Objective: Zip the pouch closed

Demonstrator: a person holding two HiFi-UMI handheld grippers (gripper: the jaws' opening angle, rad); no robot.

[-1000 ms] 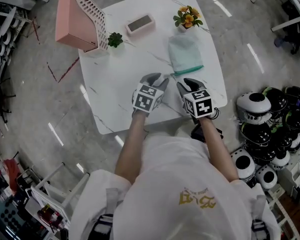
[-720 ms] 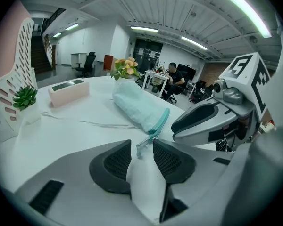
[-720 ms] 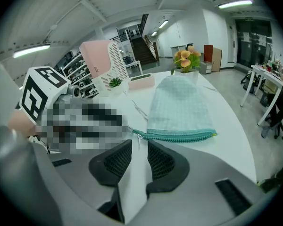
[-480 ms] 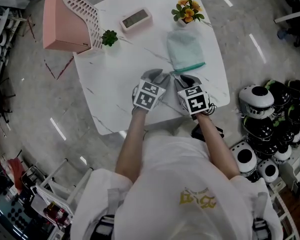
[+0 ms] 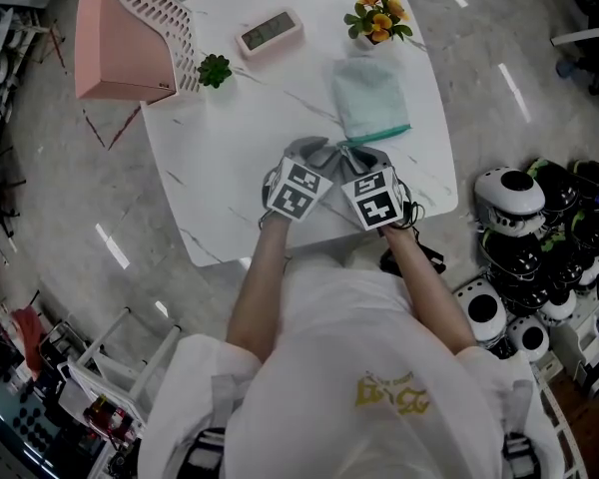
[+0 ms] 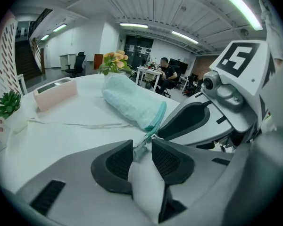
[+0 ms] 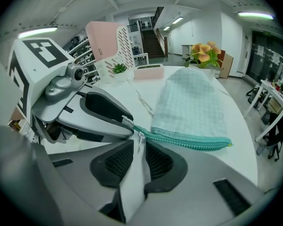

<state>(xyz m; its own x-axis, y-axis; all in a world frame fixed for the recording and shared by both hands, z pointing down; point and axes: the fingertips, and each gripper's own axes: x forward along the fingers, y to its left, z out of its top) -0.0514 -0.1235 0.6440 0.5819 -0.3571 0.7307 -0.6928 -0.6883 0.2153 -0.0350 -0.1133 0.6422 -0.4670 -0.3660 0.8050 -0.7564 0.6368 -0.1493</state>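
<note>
both our jaws closing: left gripper point(image 6: 141, 142) round the end tab point(image 6: 139, 151) of the limp pouch point(image 5: 369, 98), right gripper point(image 7: 139, 142) round its pull point(image 7: 141, 138)

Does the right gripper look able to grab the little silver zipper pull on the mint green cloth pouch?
Probably yes. The little silver zipper pull sits right between the right gripper's closing jaws and nothing blocks it, though they aren't pinching it yet.

Bare tabletop point(image 5: 230, 158) lies open from 7 to 9 o'clock of the pouch point(image 5: 369, 98). A flower pot point(image 5: 376, 23) stands close at 12. A digital clock point(image 5: 268, 33) sits at 10, with a small plant point(image 5: 215, 69) and pink rack point(image 5: 130, 38) toward 9:30. At 3, only a narrow strip remains before the table edge.
</note>
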